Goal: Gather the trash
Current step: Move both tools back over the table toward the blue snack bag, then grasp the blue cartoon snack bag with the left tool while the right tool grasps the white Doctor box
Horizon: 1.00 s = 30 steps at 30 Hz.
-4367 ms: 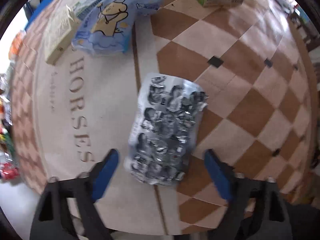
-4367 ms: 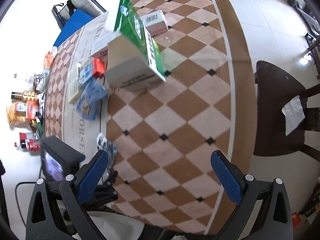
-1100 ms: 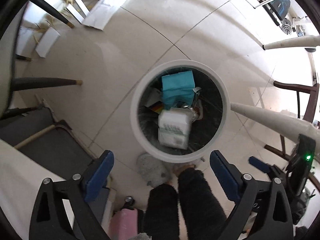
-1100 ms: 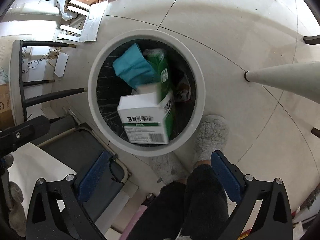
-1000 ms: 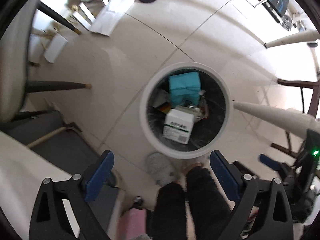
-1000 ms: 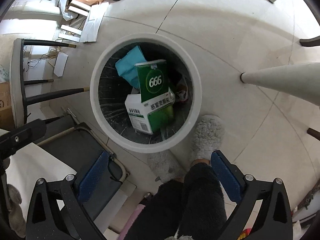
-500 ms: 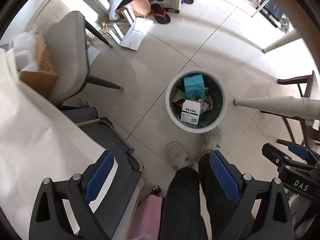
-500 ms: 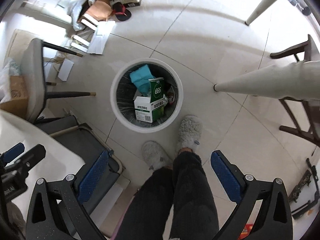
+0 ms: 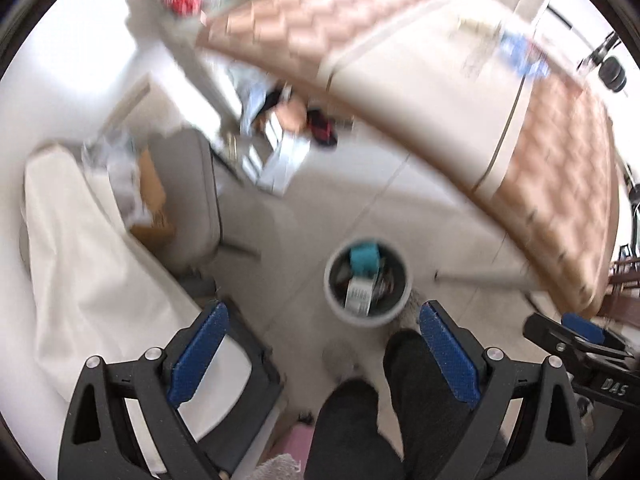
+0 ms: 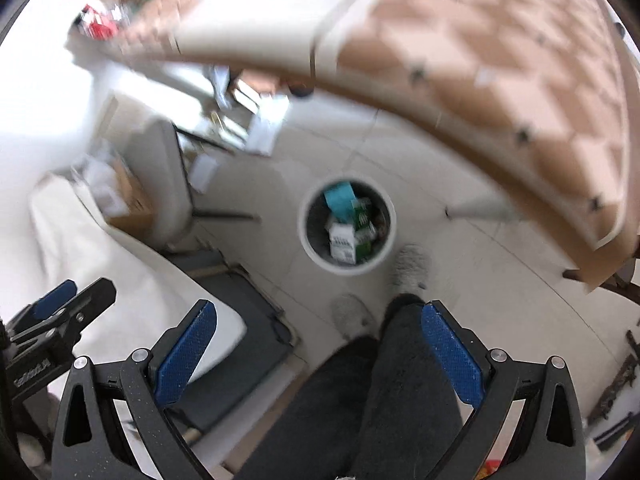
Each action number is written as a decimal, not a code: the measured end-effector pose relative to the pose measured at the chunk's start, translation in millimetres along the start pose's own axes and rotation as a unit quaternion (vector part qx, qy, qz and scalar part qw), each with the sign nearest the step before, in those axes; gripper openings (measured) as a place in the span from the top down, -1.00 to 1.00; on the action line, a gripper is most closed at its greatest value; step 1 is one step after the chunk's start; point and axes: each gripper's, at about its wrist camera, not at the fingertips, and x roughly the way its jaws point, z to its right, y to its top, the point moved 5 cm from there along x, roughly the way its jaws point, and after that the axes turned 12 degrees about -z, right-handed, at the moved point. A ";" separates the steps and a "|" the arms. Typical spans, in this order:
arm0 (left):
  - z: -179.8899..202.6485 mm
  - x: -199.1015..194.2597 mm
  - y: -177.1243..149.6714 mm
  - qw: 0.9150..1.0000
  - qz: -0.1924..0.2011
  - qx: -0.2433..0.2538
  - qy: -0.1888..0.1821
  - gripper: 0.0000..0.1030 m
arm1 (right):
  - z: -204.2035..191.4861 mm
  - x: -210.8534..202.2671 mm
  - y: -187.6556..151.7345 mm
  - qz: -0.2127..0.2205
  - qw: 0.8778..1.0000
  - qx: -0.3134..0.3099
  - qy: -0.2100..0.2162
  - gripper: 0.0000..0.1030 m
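Two views look down on the floor from high, and both are blurred. In the left wrist view, the left claw (image 9: 323,350) stands wide open with nothing between its blue pads, and below it on the pale tiled floor (image 9: 304,240) stands a round white trash bin (image 9: 367,282). Inside the bin lie a teal box (image 9: 363,259) and a white carton (image 9: 358,296) with dark print. The person's dark trouser legs (image 9: 400,392) show at the bottom, just beside the bin. Above and to the right runs the table (image 9: 440,92) with its brown and cream checked cloth; a blue packet (image 9: 520,54) lies on it, too blurred to read. A grey chair (image 9: 188,196) stands to the left of the bin, and the right claw (image 9: 576,334) shows at the right edge. In the right wrist view, the right claw (image 10: 319,346) is also wide open and empty. The same trash bin (image 10: 347,227) stands on the floor (image 10: 460,280), holding the teal box (image 10: 338,197) and a green and white carton (image 10: 352,236). Grey slippers (image 10: 410,266) stand just beside the bin, and the table (image 10: 500,60) fills the upper right.
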 end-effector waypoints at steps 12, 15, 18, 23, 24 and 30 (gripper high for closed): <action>189.8 -38.6 203.3 0.972 0.052 0.211 0.086 -0.91 | 109.6 -169.0 173.9 0.051 0.998 0.011 -0.039 -1.00; 255.4 -22.4 254.7 0.961 0.040 0.260 0.083 -0.91 | 155.9 -186.3 239.7 0.042 0.997 0.013 -0.061 -1.00; 310.0 1.0 293.7 0.950 0.016 0.302 0.077 -0.91 | 195.2 -187.6 301.8 0.031 0.996 0.009 -0.089 -1.00; 369.6 61.6 330.8 0.918 -0.047 0.381 0.101 -0.91 | 239.1 -167.9 389.0 -0.016 0.987 -0.027 -0.156 -1.00; 374.6 69.8 334.5 0.913 -0.055 0.390 0.106 -0.91 | 244.7 -163.0 405.1 -0.027 0.984 -0.037 -0.173 -1.00; 373.9 94.1 349.9 0.921 -0.096 0.370 0.074 -0.05 | 244.1 -147.2 475.2 -0.054 0.954 -0.132 -0.263 -1.00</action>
